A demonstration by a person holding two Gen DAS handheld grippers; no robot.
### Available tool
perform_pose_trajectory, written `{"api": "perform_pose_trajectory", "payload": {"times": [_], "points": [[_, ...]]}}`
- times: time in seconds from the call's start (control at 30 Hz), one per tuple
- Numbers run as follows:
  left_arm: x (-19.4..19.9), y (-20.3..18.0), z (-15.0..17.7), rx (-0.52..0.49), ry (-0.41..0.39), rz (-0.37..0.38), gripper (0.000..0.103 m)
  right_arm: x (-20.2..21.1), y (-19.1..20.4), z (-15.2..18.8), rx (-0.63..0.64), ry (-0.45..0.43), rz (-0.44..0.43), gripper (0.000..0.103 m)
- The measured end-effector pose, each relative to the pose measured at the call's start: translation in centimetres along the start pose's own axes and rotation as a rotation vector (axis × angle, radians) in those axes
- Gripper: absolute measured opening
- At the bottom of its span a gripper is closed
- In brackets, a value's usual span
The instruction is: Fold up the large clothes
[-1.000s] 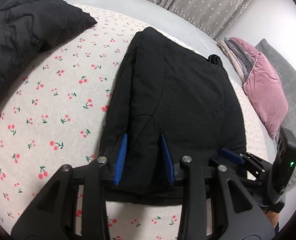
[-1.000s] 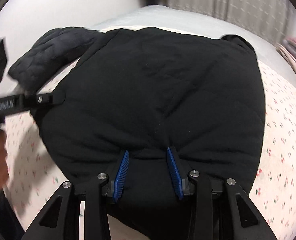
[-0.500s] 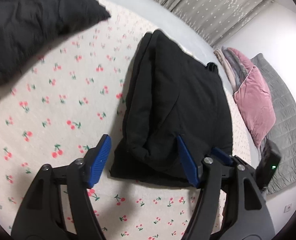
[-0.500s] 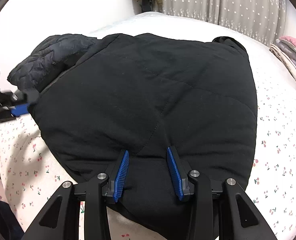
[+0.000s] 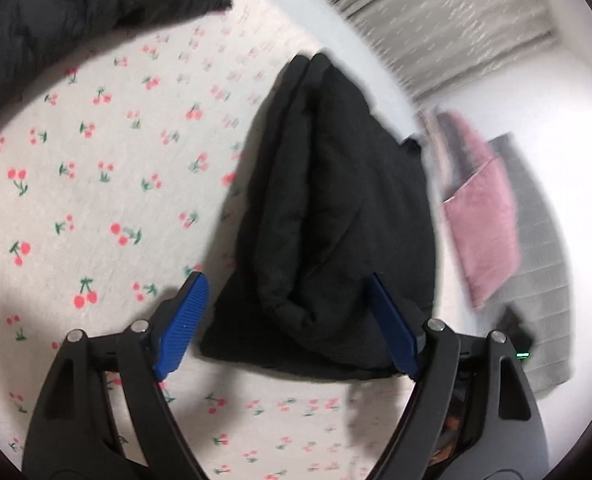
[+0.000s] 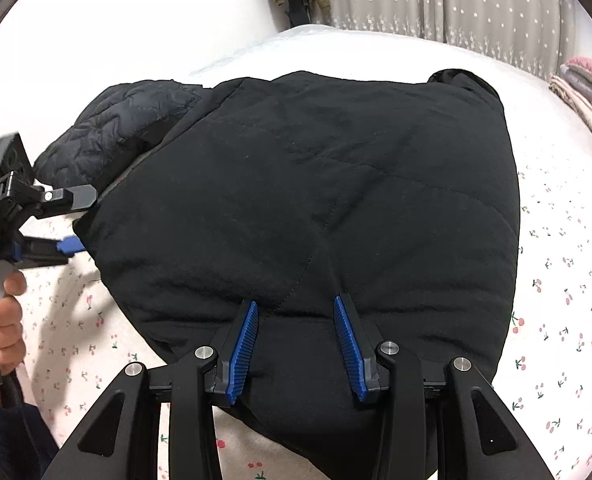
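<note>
A black padded jacket (image 5: 336,200) lies folded on the cherry-print bed sheet (image 5: 96,200). My left gripper (image 5: 285,280) is at its near left corner, and the jaws are opening. The folded edge lies between the blue pads (image 5: 184,316) without touching them. In the right wrist view the same jacket (image 6: 316,180) fills the middle. My right gripper (image 6: 295,303) is shut on a pinched ridge of its near hem. The left gripper (image 6: 78,221) shows at the jacket's left edge, held by a hand (image 6: 0,320).
A second dark quilted jacket (image 5: 76,8) lies at the far left of the bed, touching the folded one (image 6: 116,132). A pink pillow (image 5: 484,220) and grey quilt (image 5: 544,280) sit at the right. Starred curtains (image 6: 456,0) hang behind the bed.
The left gripper's jaws have spread wide and let go of the jacket's edge, and its view has rolled. The right gripper keeps its grip. The jacket has settled lower on the bed.
</note>
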State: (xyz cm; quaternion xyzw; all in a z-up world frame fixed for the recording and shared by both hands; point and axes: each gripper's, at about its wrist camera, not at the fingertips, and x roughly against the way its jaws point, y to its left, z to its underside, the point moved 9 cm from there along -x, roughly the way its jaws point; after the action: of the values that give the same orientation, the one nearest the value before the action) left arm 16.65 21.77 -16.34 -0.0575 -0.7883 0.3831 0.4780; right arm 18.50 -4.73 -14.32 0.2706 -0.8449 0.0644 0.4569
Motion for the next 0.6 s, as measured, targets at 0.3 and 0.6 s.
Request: {"api": "perform_pose_trajectory", "payload": {"times": [0.3,0.6], "points": [[-2.0,-0.1,0.8,0.035,0.011,-0.012,0.063,0.8,0.0,-0.2,-0.020,-0.048,-0.028,0.045],[-1.7,-0.4,0.1,0.005,-0.022,-0.051,0.050,6.8,-8.8,-5.0,-0.312,-0.217,-0.101,0.090]]}}
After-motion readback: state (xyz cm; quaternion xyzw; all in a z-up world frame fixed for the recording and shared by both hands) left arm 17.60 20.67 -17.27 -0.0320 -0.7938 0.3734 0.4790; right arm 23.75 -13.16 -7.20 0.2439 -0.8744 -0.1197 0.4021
